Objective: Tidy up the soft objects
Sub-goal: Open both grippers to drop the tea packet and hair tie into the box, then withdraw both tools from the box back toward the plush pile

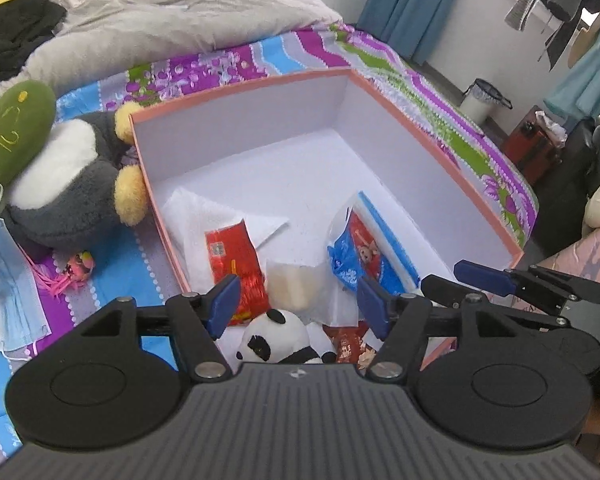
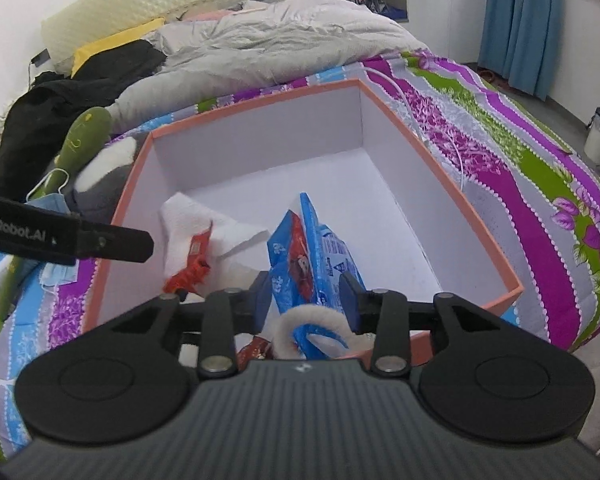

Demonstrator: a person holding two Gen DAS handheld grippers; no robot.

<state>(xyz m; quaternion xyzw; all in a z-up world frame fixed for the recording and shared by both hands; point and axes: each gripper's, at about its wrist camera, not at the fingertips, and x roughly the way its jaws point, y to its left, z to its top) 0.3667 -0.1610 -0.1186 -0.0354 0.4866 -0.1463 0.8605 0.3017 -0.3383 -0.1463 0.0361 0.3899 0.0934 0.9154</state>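
An open orange box (image 1: 432, 136) with white inside lies on the bed. It holds a white tissue (image 1: 204, 216), a red packet (image 1: 236, 264), a blue tissue pack (image 1: 364, 252), a pale bag (image 1: 296, 284) and a small panda plush (image 1: 276, 336). My left gripper (image 1: 298, 306) is open and empty above the panda at the box's near end. My right gripper (image 2: 306, 292) is open, its jaws on either side of the blue tissue pack (image 2: 312, 256) over the box (image 2: 452, 184). A grey penguin plush (image 1: 68, 184) lies left of the box.
A green plush (image 1: 16, 128), a blue face mask (image 1: 8, 280) and a small pink toy (image 1: 76, 268) lie left of the box. A crumpled grey duvet (image 1: 172, 16) and black clothes (image 2: 72, 92) cover the far bed. A white cable (image 2: 448, 140) lies right of the box.
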